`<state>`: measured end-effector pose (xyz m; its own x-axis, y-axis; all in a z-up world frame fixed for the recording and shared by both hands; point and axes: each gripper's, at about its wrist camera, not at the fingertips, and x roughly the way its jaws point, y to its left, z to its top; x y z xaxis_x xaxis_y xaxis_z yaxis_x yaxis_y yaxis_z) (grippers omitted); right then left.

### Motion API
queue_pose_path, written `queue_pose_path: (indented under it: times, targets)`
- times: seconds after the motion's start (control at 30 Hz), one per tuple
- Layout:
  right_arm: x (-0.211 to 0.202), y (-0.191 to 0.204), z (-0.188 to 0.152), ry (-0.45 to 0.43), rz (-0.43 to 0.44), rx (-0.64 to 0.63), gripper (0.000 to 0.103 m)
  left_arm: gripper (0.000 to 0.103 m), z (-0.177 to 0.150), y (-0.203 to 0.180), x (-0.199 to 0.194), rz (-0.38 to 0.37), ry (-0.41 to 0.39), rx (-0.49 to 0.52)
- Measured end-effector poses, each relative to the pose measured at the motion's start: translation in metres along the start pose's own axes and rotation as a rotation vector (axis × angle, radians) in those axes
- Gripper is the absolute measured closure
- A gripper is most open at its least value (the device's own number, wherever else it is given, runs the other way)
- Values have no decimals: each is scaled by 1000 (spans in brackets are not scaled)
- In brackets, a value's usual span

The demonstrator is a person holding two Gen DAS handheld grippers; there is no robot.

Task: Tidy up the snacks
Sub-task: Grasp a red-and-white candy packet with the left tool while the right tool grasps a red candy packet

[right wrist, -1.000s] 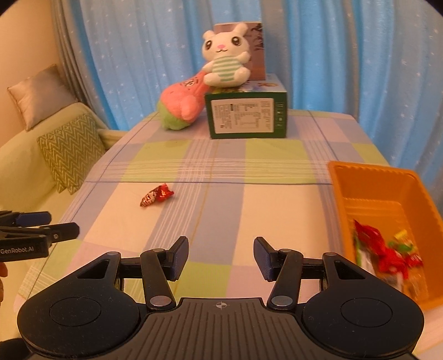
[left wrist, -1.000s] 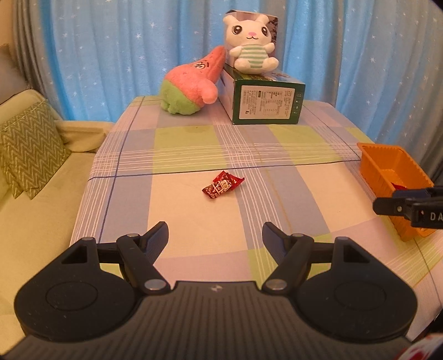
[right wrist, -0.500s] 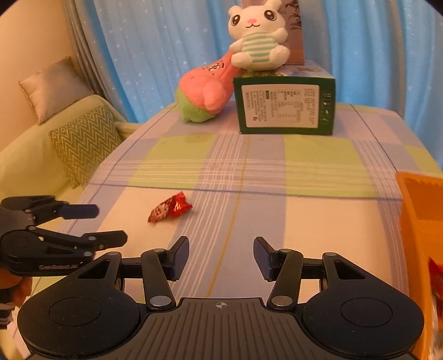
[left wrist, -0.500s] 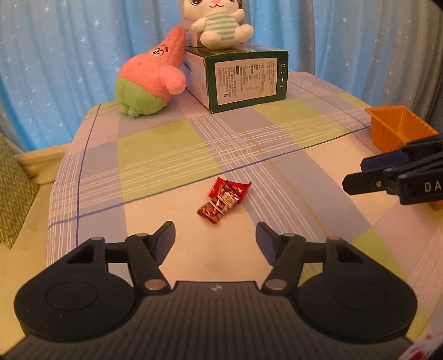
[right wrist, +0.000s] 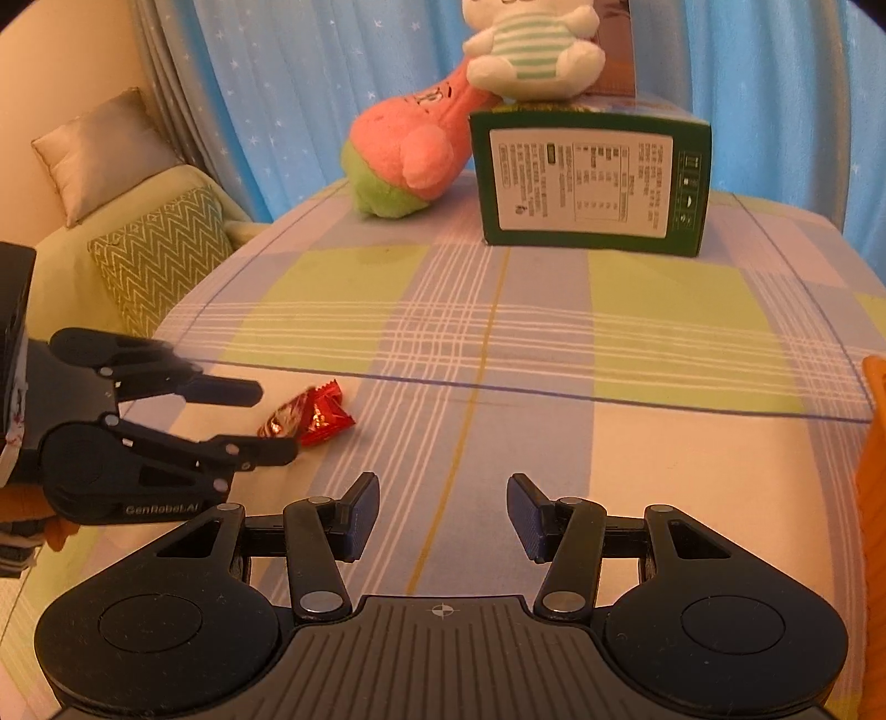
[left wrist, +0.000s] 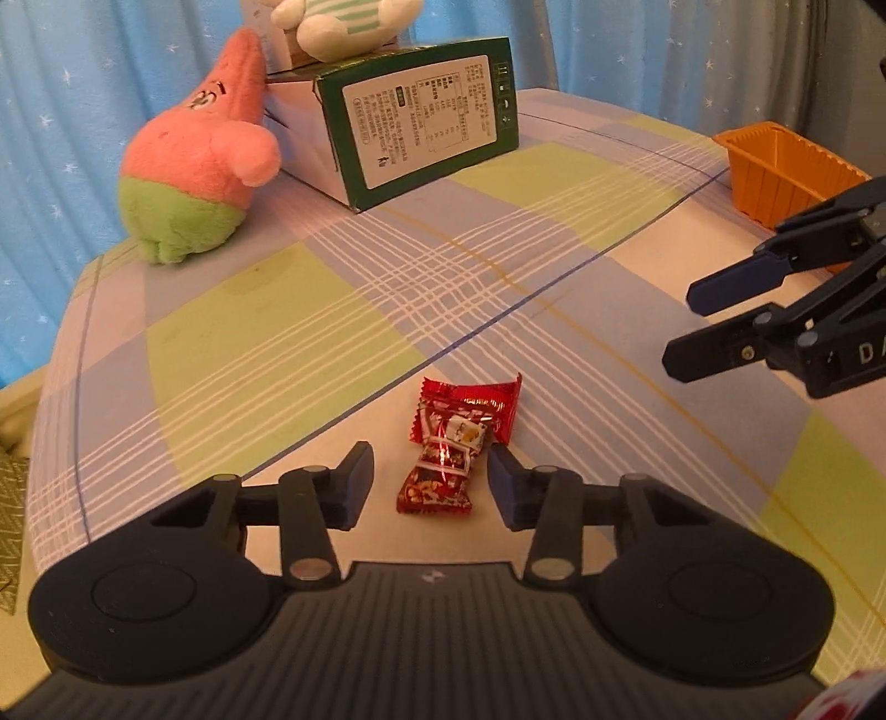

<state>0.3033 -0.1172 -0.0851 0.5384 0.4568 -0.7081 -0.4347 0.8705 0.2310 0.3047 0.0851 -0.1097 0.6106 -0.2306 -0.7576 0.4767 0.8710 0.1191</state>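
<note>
Red snack wrappers (left wrist: 451, 443) lie on the checked tablecloth (left wrist: 266, 332), one overlapping the other. My left gripper (left wrist: 429, 465) is low over them with its jaws closing. The wrappers sit between the fingers; the right pad (left wrist: 498, 471) is almost at the wrapper and the left pad stands apart from it. In the right wrist view the same left gripper (right wrist: 274, 421) reaches in from the left to the wrappers (right wrist: 315, 415). My right gripper (right wrist: 443, 498) hovers open and empty over the cloth, right of the snack (left wrist: 684, 327). The orange basket (left wrist: 786, 166) stands at the table's right edge.
A green box (left wrist: 426, 127) with a white bunny plush (left wrist: 343, 27) on top stands at the table's back, and a pink and green plush (left wrist: 199, 160) leans on it. A sofa with a zigzag cushion (right wrist: 160, 255) runs along the left. Blue curtains hang behind.
My left gripper has come forward and down onto the snack, rolled, and narrowed its jaws around it. The right gripper has shifted left and lower, so the basket has nearly left its view.
</note>
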Motion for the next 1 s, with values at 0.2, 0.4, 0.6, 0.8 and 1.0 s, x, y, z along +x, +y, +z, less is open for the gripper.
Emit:
queue_pose_path:
  times: [0.2,0.4,0.6,0.8,1.0]
  targets:
    - [13,0,2,4,-8,-16,51,84,-1,1,-1,-32,19,-43]
    - [30,14,12,-20,55,-51,51,85,-14,7,-24,51,10,-242]
    - [57,36,21,-27,121,-105,51,85,-30,20,-46,90,0,-392]
    - [80,47,26,-12,130,-153,51,85,-40,20,-54,104,-5,-443]
    - [84,61,24,-19,65,-233,77,85,-43,14,-57,101,-4,-462]
